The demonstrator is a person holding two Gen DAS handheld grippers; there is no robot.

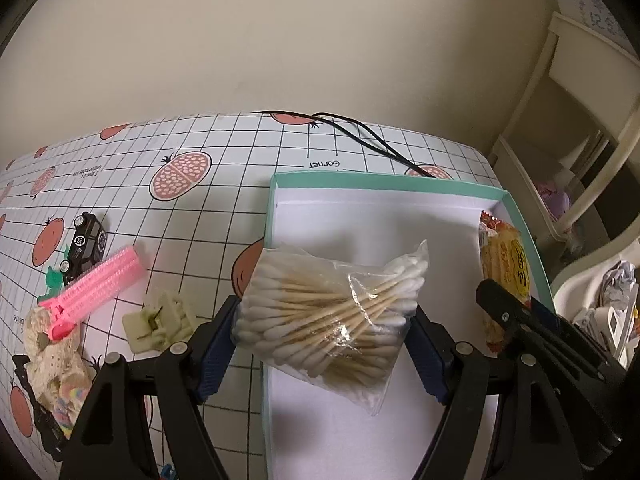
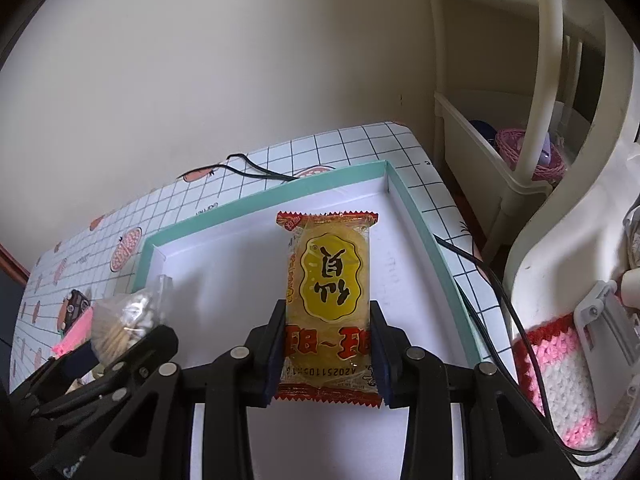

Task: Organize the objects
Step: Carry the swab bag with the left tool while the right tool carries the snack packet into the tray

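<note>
The bag of cotton swabs (image 1: pixel 328 312) is clamped between the jaws of the left tongs (image 1: pixel 324 332) and held over the near-left part of the box (image 1: pixel 400 184), a shallow white-floored tray with a teal rim; part of the bag overhangs the left rim. The snack packet (image 2: pixel 330 300), yellow with red serrated ends, is gripped across its lower half by the right tongs (image 2: pixel 329 344), over the box's right side. Whether either item rests on the box floor or hangs just above it cannot be told.

Judgement: the step in hand is placement, with both items carried to the box and neither released. The next move calls for lowering each to the floor and opening the jaws, the swab bag first shifted inward clear of the rim.

Outward on the counter (image 1: pixel 224 168), left of the box, lie a cream clip (image 1: pixel 160 320), a pink comb-like piece (image 1: pixel 96 284) and a black toy car (image 1: pixel 86 246), apparently not yet sorted. A black cable (image 1: pixel 360 136) runs behind the box.
</note>
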